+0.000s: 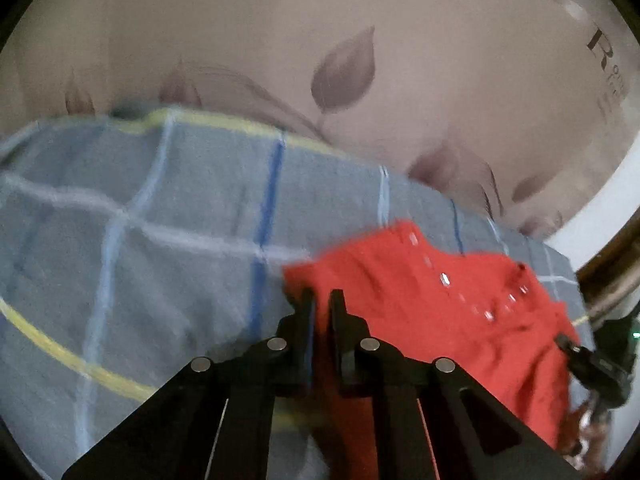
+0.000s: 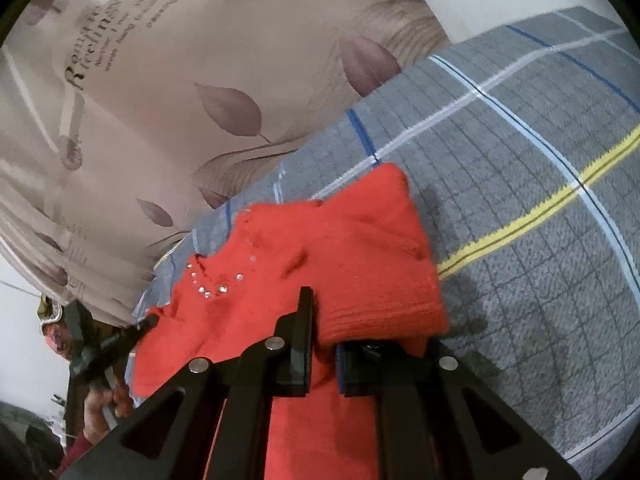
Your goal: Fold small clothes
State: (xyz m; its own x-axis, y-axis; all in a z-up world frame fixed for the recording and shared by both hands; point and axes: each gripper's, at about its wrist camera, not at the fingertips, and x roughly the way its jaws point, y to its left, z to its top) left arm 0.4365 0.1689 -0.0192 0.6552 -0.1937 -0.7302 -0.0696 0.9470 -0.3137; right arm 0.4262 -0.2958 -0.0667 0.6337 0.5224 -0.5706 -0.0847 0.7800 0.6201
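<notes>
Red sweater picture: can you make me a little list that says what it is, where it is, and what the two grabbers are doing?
garment: red knit sweater with shiny studs at the neckline
lies on: grey checked blanket with blue, white and yellow lines
behind: beige leaf-print sheet
left gripper: shut on the sweater's edge
right gripper: shut on a folded-over part of the sweater
fold: partly done, one side doubled over

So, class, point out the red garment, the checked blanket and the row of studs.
red garment (image 2: 360, 248), right wrist view, folded knit part.
checked blanket (image 1: 160, 208), left wrist view, grey field.
studs (image 2: 208, 290), right wrist view, neckline curve.
</notes>
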